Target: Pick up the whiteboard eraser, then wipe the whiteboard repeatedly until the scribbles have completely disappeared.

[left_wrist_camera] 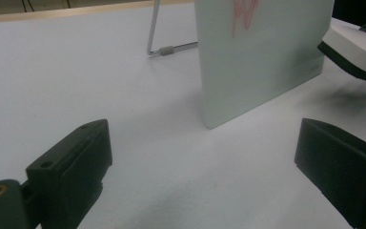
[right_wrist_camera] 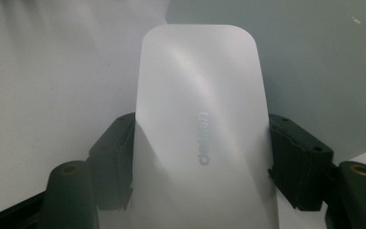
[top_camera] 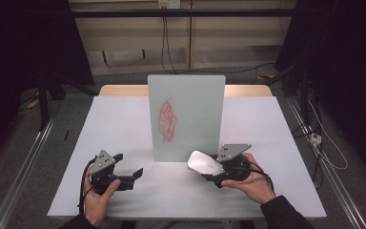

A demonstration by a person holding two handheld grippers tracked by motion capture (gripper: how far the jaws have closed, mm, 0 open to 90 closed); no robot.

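In the high view, the right hand-held gripper (top_camera: 208, 167) sits at the lower right of centre, its jaws clamped on the two long sides of a white eraser (top_camera: 203, 162) with rounded corners. The eraser sticks out toward the upper left, just beside the lower right corner of the upright whiteboard (top_camera: 187, 117), and is lifted a little off the table (top_camera: 124, 119). In the right gripper view the eraser (right_wrist_camera: 201, 119) fills the centre, its pale face bearing faint grey lettering, with a black jaw pressed against each flank low in the frame.

The whiteboard stands in the middle of the table and carries a red scribble (top_camera: 167, 120) on its left half. In the left gripper view a thin metal stand (left_wrist_camera: 159, 45) props it from behind.

The left hand-held gripper (top_camera: 131, 172) rests at the lower left of the high view, its jaws spread wide with nothing between them.
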